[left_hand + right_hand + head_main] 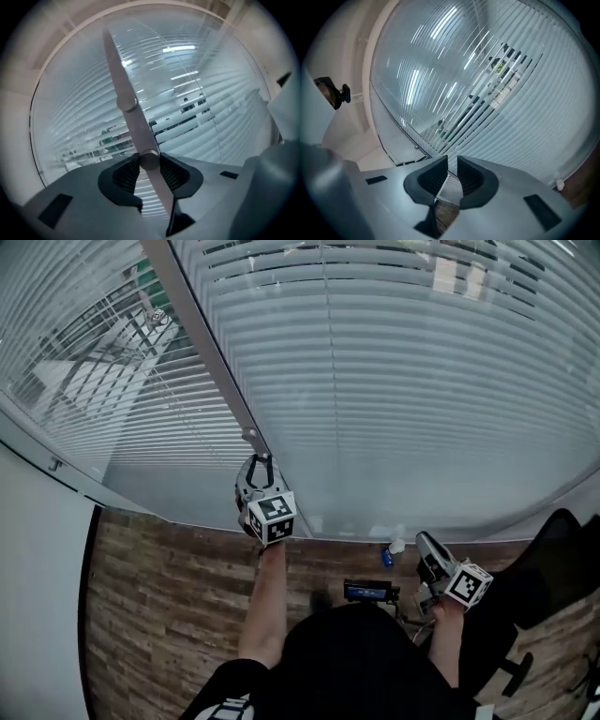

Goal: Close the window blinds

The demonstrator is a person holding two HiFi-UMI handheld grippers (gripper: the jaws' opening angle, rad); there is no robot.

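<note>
1. At the window in front of me, the blinds (394,381) hang down to the sill. The head view shows the right panel's slats lying nearly flat, while the left panel (84,362) lets a building show through.
2. The tilt wand (211,362) slants down along the frame between the two panels.
3. My left gripper (259,468) is raised to the wand's lower end. Only the left gripper view shows the grip itself: both pads (125,174) press on the wand's round knob.
4. My right gripper (427,549) hangs low beside me, above the wooden floor (159,596). Its own view shows the jaws slightly apart, with nothing between them, and slats beyond.
</note>
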